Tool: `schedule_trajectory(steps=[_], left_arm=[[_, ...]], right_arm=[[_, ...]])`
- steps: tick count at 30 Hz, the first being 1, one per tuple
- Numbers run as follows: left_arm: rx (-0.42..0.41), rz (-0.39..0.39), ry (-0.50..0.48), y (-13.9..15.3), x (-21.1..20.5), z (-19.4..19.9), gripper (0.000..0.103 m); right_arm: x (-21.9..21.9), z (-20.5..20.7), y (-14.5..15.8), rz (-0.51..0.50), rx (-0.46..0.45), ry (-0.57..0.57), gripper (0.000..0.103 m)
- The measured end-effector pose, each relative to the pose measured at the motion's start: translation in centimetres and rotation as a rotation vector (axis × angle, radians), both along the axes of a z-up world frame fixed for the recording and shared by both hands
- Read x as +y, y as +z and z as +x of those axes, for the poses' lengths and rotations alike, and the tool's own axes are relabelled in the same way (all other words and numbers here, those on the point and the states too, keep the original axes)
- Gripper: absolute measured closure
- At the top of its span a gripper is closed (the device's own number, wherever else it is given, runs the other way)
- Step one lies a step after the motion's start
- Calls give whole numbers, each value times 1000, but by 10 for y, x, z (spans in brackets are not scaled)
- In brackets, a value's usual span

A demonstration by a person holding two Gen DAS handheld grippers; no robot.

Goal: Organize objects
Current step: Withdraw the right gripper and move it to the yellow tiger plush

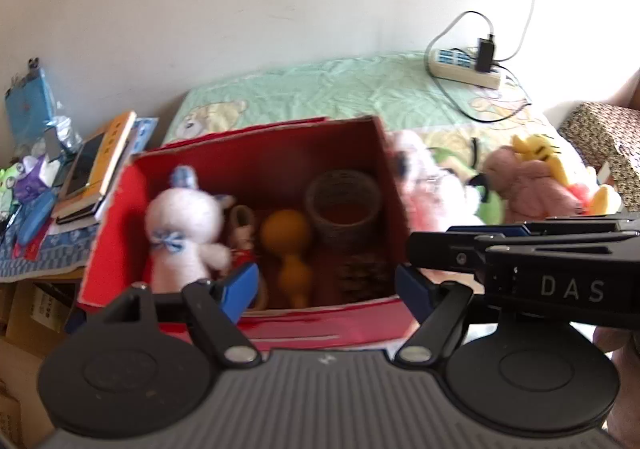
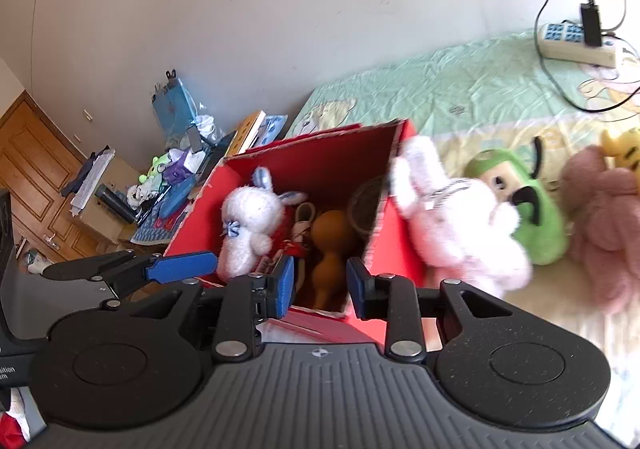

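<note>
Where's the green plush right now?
In the right wrist view, the green plush lies on the bed right of the red box, between the white-pink plush and the pink plush.

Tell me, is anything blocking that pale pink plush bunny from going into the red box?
Only the red box wall itself: the pink bunny leans against its outer side, so it must clear the rim. Inside, a white bunny, orange gourd and tape roll take up room.

You have: box, red; knitted rabbit, white with blue bow; gourd, orange-brown; plush rabbit, pale pink; dog plush, green; bedsheet, mint with cartoon bears; your hand-held gripper pads, blue.
</note>
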State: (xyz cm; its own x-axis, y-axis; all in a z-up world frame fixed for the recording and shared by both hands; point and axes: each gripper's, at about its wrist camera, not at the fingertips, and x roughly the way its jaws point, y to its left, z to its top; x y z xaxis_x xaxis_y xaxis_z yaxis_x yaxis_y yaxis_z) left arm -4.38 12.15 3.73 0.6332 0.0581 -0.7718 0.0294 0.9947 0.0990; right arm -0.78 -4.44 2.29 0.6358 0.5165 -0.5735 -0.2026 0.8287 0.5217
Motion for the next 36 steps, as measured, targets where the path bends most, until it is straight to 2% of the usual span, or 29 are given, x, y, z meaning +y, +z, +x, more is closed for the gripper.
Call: schedule_trajectory(steps=[3, 12, 17, 26, 30, 36], left_arm=[[2, 13, -29, 0, -25, 0, 25], [33, 10, -123, -10, -92, 7, 26], [92, -9, -162, -28, -122, 17, 25], [207, -78, -211, -67, -160, 35, 17], [216, -81, -234, -70, -173, 41, 10], [218, -135, -281, -67, -186, 57, 9]], right_arm=[[-19, -8, -2, -6, 2, -22, 67], [-80, -25, -16, -8, 35, -101, 67], [-106, -31, -29, -15, 79, -134, 67], [-151, -40, -58, -39, 160, -227, 67], [-171, -42, -67, -33, 190, -267, 67], [-206, -44, -70, 19, 193, -346, 67]])
